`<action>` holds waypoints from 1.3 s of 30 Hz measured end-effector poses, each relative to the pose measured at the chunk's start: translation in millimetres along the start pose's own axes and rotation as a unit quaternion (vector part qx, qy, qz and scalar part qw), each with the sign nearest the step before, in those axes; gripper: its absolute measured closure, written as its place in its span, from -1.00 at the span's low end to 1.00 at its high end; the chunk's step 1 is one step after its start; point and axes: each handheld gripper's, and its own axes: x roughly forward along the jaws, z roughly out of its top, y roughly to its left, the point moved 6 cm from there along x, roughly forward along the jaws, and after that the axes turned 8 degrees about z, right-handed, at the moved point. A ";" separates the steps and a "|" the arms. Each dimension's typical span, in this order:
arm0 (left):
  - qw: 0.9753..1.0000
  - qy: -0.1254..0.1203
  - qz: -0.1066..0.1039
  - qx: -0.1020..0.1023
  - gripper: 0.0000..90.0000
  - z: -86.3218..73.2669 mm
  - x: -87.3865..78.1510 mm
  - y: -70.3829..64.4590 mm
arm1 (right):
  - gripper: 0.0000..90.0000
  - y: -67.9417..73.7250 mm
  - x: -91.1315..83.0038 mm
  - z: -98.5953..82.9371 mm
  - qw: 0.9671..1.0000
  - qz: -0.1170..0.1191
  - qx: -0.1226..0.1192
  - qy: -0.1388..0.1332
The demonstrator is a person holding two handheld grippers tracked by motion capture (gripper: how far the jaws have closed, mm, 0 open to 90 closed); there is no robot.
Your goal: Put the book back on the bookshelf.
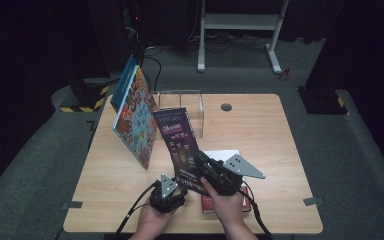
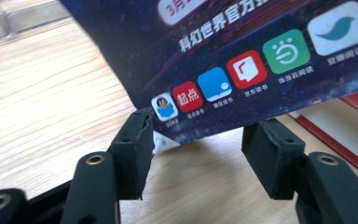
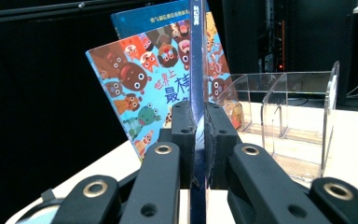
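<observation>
A dark purple magazine (image 1: 179,145) stands tilted above the table's front middle. My right gripper (image 1: 200,161) is shut on its right edge; in the right gripper view the magazine (image 3: 197,65) runs edge-on between the closed jaws of that gripper (image 3: 198,122). My left gripper (image 1: 178,187) sits at the magazine's lower corner. In the left gripper view this gripper (image 2: 196,144) is open, the magazine's bottom edge (image 2: 242,60) with app icons hangs just above the gap, and its corner touches the left jaw.
Two colourful picture books (image 1: 134,120) lean upright at the left, next to a clear acrylic holder (image 1: 192,102). A red book (image 1: 207,204) and white paper (image 1: 221,154) lie under my right hand. The wooden table (image 1: 260,135) has a round cable hole (image 1: 226,106).
</observation>
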 end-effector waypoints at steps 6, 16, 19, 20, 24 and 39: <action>1.000 0.007 0.006 0.002 -0.01 0.4 3.1 3.4 | 0.88 2.3 -1.6 -3.9 1.000 0.001 -0.013 0.011; 1.000 0.014 0.022 0.013 0.01 3.4 9.9 7.0 | 0.88 1.4 -9.2 -8.4 0.999 -0.002 -0.019 0.027; 0.999 0.018 0.029 0.021 0.01 5.2 13.8 7.6 | 0.88 1.2 -12.2 -10.2 0.999 -0.004 -0.024 0.031; 0.999 0.020 0.031 0.022 0.01 5.6 14.9 8.2 | 0.88 1.2 -13.3 -11.2 0.999 -0.006 -0.025 0.033; 0.999 0.020 0.038 0.029 0.01 9.3 19.5 10.6 | 0.88 -0.6 -18.2 -14.0 0.999 -0.012 -0.030 0.040; 0.997 0.052 0.041 0.038 0.02 12.8 33.5 18.6 | 0.88 -15.9 -30.3 -21.1 0.998 -0.044 -0.019 0.044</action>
